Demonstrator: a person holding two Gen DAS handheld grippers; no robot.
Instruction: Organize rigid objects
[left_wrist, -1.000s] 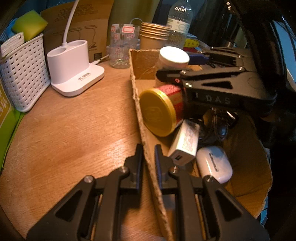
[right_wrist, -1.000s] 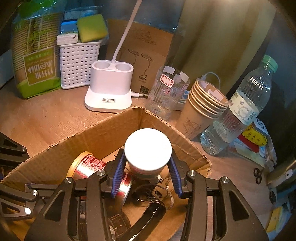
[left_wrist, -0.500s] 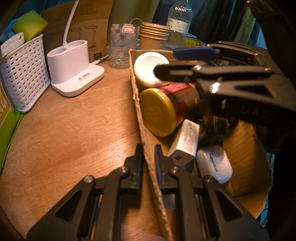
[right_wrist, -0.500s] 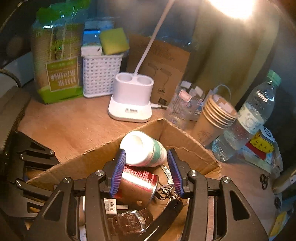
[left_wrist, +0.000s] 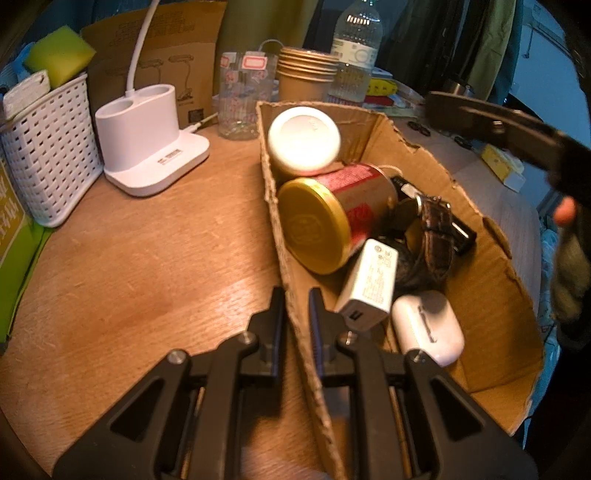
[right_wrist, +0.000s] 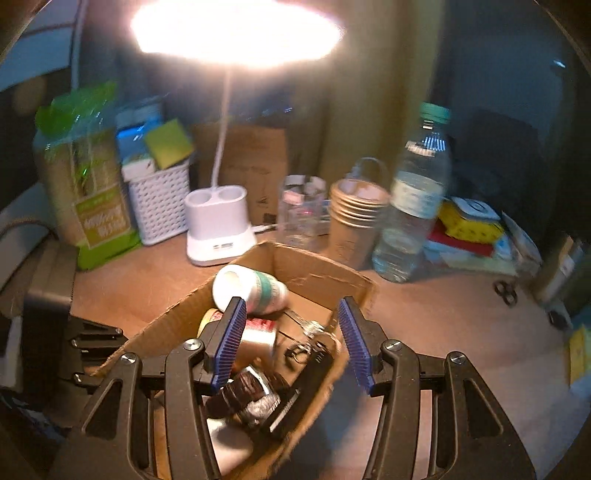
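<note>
Right hand-held gripper (right_wrist: 291, 341) now hangs above the cardboard box (left_wrist: 491, 295), jaws apart and empty; a second ago it clamped the white-lidded jar (left_wrist: 303, 140). That jar lies tipped in the box's far corner, so this placement looks done. Left hand-held gripper (left_wrist: 296, 314) stays clamped on the box's near wall.

Both black plastic two-finger grippers, left (left_wrist: 296, 325) and right (right_wrist: 291, 343), are built from triangular cut-out links fastened with silver screws; ribbed blue pads (right_wrist: 229, 339) are fitted to the fingers.
</note>
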